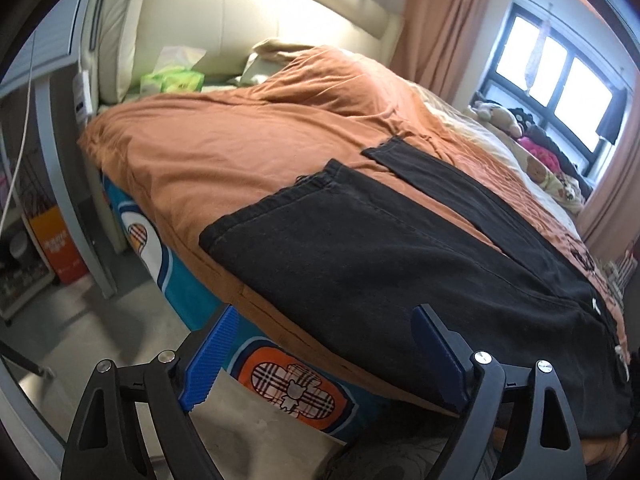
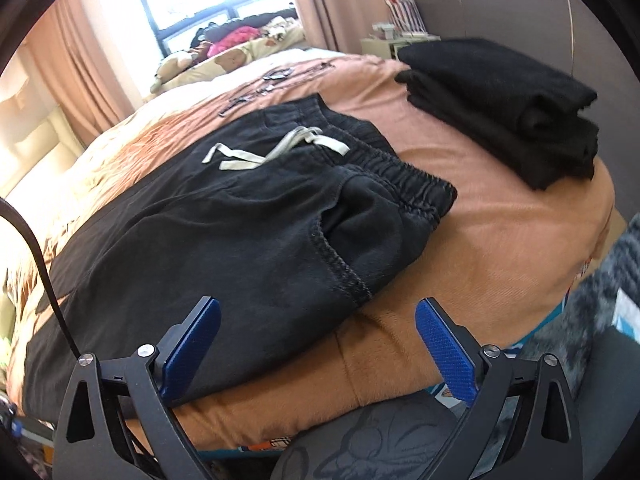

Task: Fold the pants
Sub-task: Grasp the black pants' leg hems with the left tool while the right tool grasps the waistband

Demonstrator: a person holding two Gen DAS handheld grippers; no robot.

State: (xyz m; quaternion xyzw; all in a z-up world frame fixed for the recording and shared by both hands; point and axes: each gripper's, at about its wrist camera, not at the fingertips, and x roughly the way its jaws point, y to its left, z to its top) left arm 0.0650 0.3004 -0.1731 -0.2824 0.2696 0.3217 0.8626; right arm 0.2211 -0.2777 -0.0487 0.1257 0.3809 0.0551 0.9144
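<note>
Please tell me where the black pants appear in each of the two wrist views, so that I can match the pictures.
Left wrist view: black pants fill the centre and right, legs running toward the headboard.
Right wrist view: black pants lie centre-left, waistband and pale drawstring toward the top.
Shared landmark: the orange bedcover beneath them.

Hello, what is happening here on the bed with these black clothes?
A person holds a two-finger gripper in each hand over black pants spread flat on the orange bedcover. The left gripper is near the leg end, the right gripper near the waistband side with the drawstring. Both are open and grip nothing yet. A stack of folded black clothes already lies beside the pants.
</note>
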